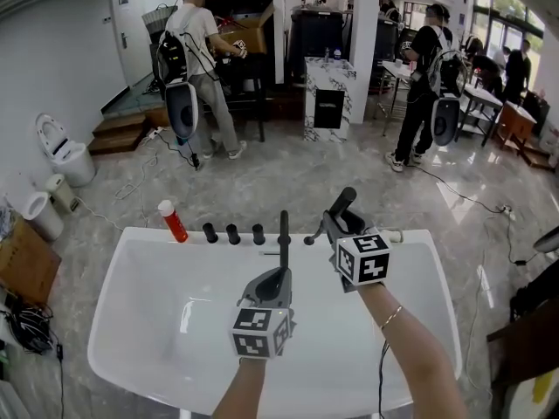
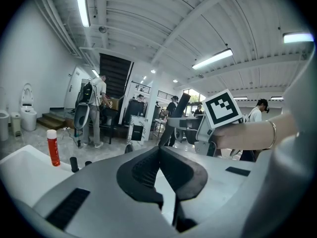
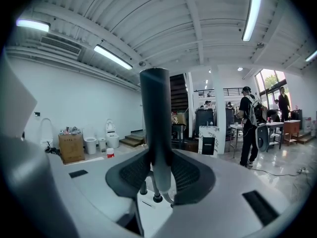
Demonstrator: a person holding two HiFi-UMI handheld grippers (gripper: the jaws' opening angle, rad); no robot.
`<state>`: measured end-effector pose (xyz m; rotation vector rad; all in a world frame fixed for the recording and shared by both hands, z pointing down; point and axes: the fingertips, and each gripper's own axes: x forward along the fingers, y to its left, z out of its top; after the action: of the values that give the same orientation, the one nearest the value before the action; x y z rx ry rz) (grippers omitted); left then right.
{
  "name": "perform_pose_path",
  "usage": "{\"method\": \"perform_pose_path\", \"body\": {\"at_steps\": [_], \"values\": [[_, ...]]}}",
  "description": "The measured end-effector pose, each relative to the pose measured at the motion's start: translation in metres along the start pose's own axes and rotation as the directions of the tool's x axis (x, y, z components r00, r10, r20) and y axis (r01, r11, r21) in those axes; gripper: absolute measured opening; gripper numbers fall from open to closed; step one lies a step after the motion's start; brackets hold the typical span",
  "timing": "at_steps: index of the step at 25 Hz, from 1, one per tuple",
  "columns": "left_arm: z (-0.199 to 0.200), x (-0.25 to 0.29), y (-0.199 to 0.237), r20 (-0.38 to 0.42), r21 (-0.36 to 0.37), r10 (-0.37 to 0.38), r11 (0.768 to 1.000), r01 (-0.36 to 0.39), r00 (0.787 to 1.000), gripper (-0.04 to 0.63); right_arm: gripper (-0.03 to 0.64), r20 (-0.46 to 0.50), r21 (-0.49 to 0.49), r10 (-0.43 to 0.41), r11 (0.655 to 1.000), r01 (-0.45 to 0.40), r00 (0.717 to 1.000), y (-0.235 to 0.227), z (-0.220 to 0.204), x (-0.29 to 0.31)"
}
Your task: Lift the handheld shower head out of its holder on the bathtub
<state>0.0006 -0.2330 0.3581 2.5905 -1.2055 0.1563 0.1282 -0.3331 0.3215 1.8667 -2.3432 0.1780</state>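
The handheld shower head (image 1: pixel 343 204) is a dark, slim wand. It stands tilted above the far rim of the white bathtub (image 1: pixel 131 260), with my right gripper (image 1: pixel 336 226) shut on its handle. In the right gripper view the handle (image 3: pixel 155 123) rises upright between the two pads, and its hose (image 3: pixel 166 195) trails down below. The left gripper view shows the wand (image 2: pixel 180 107) raised beside the right gripper's marker cube. My left gripper (image 1: pixel 278 278) hovers over the tub just before the black spout (image 1: pixel 284 228), jaws shut with nothing in them.
Three black knobs (image 1: pixel 233 233) stand on the tub's far rim, with a red bottle (image 1: pixel 172 220) to their left. Beyond the tub lie a marble floor, toilets (image 1: pixel 63 151) at the left wall, cables, and several people with backpacks.
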Motion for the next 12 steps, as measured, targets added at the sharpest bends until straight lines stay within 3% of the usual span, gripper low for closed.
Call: {"method": "perform_pose_path", "body": {"at_steps": [12], "values": [[-0.0006,0.0077,0.0087,-0.001,0.004,0.010,1.000,-0.010,1.000,0.020,0.133,-0.008,-0.006,0.004,1.000,-0.004,1.000,-0.0023,-0.0047,0.0084]]}}
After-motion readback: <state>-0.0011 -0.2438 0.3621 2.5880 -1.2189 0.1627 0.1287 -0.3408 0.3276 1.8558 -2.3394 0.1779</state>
